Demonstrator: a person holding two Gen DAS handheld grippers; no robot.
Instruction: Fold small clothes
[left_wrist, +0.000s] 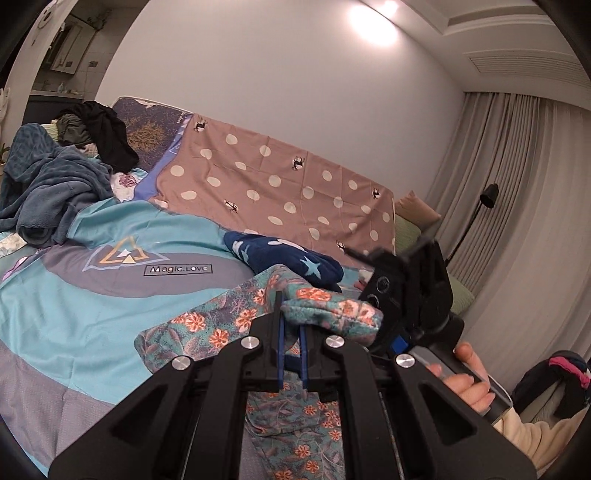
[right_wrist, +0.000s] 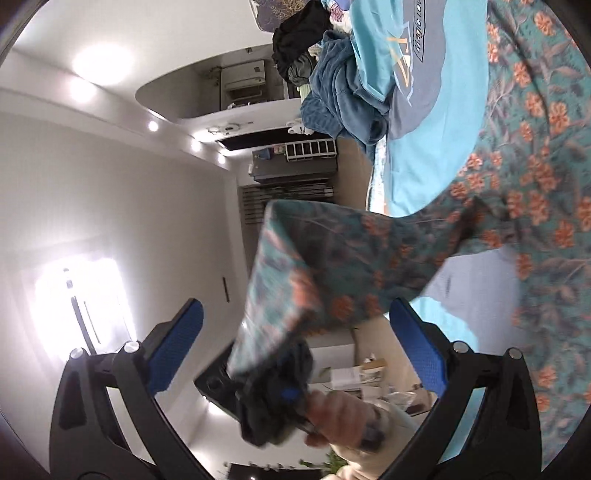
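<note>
The floral garment (left_wrist: 221, 328) lies across the turquoise bedspread (left_wrist: 92, 295), one edge lifted and pinched between the nearly closed blue pads of the left gripper (left_wrist: 291, 354), its length trailing away toward the bed; the right gripper (right_wrist: 295, 354) stands wide apart, holding nothing, and faces that raised edge from the opposite side. In the right wrist view the lifted cloth and the left hand (right_wrist: 343, 417) are blurred; how much fabric is clamped is hidden.

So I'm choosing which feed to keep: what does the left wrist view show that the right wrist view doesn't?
Left only: the left gripper shut on the floral garment's edge, a star-print navy cloth, the dotted sheet, curtains.
Right only: the right gripper open, ceiling lights, a window.
Both: the floral garment, the teal bedcover, the blue blanket.
</note>
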